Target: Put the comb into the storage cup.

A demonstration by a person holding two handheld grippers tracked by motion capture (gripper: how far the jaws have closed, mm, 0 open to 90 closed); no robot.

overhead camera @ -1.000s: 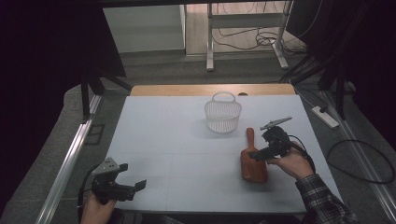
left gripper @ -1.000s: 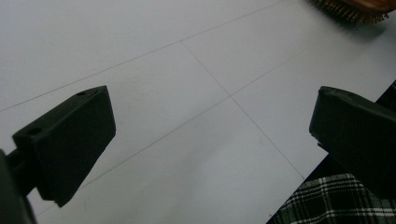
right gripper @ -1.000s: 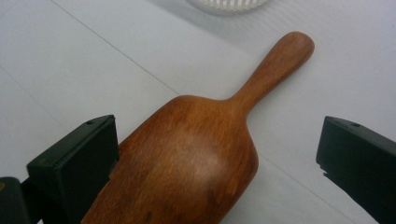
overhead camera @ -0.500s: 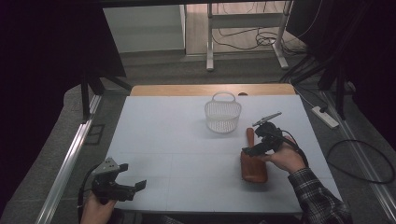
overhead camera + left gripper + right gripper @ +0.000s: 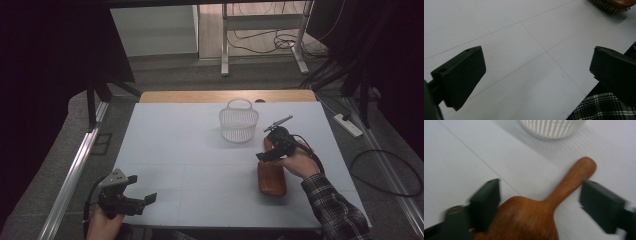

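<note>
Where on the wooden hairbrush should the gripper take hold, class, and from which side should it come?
Probably the narrow handle of the hairbrush, from above: the brush lies flat, bristles down, handle toward the basket. The right gripper already straddles it, jaws closing in but not yet pressing.

**A rigged-up lab bay**

I work at a pale worktop (image 5: 165, 150) ruled with thin lines, fenced by black curtains (image 5: 50, 60) and aluminium rails (image 5: 75, 170). Beyond its far edge, cables (image 5: 265, 45) sprawl under a metal stand; a power strip (image 5: 347, 125) lies off its right edge.
</note>
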